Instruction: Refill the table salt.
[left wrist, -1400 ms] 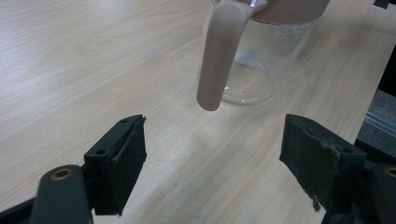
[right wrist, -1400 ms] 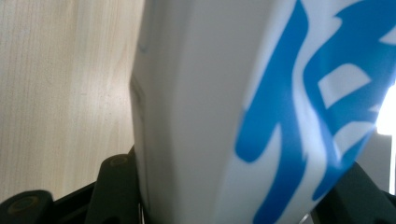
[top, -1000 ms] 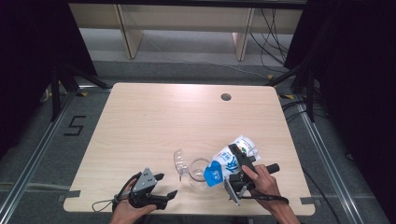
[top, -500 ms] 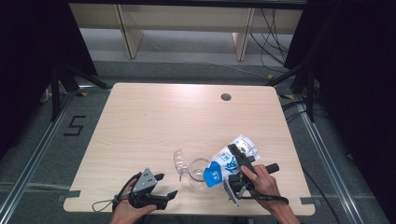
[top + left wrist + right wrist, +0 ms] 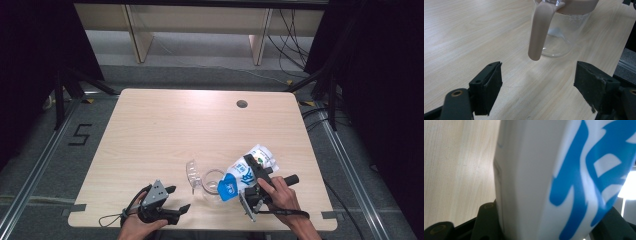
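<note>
Right gripper view: right gripper (image 5: 254, 181) clamps a white-and-blue carton (image 5: 564, 177), tilted with its blue end over the glass pitcher (image 5: 212, 182) near the table's (image 5: 200, 130) front edge. Nothing has shifted across the last second; probably pouring is under way. Left gripper (image 5: 177, 200) rests with jaws apart, empty, just beside the pitcher's handle (image 5: 539, 30).

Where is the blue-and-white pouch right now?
In the high view the blue-and-white pouch sits at the table's near right, clamped in the right gripper and tilted with its blue end over the clear jug.
</note>
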Demonstrator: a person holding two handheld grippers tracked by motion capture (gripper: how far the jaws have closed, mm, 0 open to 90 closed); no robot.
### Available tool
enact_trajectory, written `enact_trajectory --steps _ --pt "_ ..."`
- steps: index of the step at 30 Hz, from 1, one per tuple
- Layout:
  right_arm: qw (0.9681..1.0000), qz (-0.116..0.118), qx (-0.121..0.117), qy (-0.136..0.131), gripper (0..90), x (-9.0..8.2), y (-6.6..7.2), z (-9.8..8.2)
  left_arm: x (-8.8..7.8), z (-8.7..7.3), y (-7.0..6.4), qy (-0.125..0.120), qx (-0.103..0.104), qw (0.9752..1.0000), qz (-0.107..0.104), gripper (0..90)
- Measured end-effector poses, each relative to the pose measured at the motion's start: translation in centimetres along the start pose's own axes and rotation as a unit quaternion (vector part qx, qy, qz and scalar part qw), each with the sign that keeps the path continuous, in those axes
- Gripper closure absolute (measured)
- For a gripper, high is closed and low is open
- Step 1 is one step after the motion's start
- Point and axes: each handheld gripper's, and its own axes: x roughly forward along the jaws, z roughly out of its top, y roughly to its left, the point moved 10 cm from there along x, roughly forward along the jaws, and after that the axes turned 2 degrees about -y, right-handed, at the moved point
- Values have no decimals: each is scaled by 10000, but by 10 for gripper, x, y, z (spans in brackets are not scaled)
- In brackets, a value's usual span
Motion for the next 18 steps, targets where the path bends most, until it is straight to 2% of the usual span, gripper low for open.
enact_trajectory --steps 1,3,4,6,7,9,10,11,12,13,14,15,16,17,18 --pt "10000 4 -16 -8 480 0 0 0 0 0 0 -3 0 10000 0 218" --pt "9998 70 180 14 480 1 6 -1 0 0 0 1 -28 10000 -2 218" --pt "9998 76 198 28 480 1 6 -2 0 0 -1 -1 -28 10000 -1 218" --pt "9997 -30 203 -116 480 3 5 1 0 0 0 -2 -5 10000 1 218" --pt "9995 -8 313 -44 480 2 7 0 1 0 0 -29 -9 10000 37 218" --pt "9999 -66 108 -102 482 3 3 2 0 0 0 -2 -6 10000 -3 218" --pt "9999 -63 109 -74 482 3 4 1 0 0 -1 0 -19 10000 -5 218" --pt "9998 65 158 43 482 1 6 -1 0 0 0 -5 -21 10000 34 218" --pt "9999 -29 124 -54 482 3 5 0 0 0 0 0 -28 10000 0 218" --pt "9995 211 161 170 482 0 8 -3 0 0 0 8 2 10000 -3 218" --pt "9999 97 -137 32 482 1 2 0 0 0 0 2 -4 10000 2 218" --pt "9999 -94 98 -80 482 3 3 1 0 0 0 -5 12 10000 8 218" --pt "9999 55 139 71 482 2 6 -2 0 1 0 -38 69 10000 -14 218" --pt "9998 -55 181 -17 482 3 5 0 0 1 -1 -34 54 10000 -19 218" --pt "9997 -61 232 -14 482 3 6 0 0 1 1 -2 147 9999 -3 218"
